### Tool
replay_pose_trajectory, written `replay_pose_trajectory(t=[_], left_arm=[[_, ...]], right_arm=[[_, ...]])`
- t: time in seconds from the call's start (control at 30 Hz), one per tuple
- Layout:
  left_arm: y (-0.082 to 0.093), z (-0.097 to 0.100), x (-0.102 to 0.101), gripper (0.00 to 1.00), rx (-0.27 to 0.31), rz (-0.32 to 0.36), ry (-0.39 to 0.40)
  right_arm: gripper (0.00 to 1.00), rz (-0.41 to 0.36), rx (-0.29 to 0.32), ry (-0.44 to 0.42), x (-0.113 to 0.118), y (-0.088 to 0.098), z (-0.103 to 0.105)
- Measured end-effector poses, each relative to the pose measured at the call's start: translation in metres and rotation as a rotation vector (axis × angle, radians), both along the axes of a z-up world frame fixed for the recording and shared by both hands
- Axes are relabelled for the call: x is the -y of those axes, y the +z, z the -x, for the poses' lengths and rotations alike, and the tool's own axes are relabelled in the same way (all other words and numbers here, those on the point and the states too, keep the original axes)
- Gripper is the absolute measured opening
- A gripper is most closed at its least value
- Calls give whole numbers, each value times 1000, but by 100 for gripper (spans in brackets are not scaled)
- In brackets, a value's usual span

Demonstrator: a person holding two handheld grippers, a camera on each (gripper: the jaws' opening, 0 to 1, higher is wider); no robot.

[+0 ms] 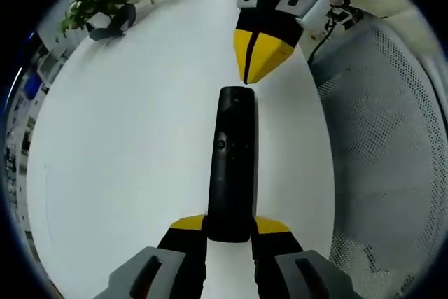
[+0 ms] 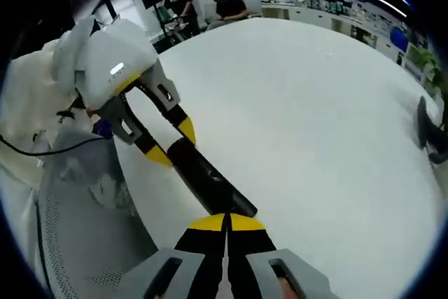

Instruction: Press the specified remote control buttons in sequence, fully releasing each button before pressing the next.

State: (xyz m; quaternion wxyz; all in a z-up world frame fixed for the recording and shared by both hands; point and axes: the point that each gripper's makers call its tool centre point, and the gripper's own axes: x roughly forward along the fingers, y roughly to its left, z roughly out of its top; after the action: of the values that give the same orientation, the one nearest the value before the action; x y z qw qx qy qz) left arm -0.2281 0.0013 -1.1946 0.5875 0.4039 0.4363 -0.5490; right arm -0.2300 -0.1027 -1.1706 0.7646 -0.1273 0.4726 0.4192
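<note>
A broad white table [image 1: 126,145] carries the scene, a mesh chair [image 1: 392,159] at its edge. The left gripper [image 1: 229,227] clamps the near end of a black remote control [image 1: 231,166], held near that edge. The right gripper [image 2: 227,223], jaws pressed together, tips at the remote's far end.
</note>
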Motion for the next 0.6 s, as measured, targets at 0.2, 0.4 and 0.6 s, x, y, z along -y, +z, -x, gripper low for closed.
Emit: replay_pose_trajectory(t=[0.2, 0.4, 0.6], left_arm=[[0, 0, 0, 22, -9, -5, -3], [0, 0, 0, 22, -12, 5, -4], [0, -2, 0, 23, -37, 7, -5]], right_arm=[[0, 32, 4, 50, -2, -6, -2], [0, 41, -7, 63, -1, -10, 0], [0, 94, -74, 85, -2, -11, -2]])
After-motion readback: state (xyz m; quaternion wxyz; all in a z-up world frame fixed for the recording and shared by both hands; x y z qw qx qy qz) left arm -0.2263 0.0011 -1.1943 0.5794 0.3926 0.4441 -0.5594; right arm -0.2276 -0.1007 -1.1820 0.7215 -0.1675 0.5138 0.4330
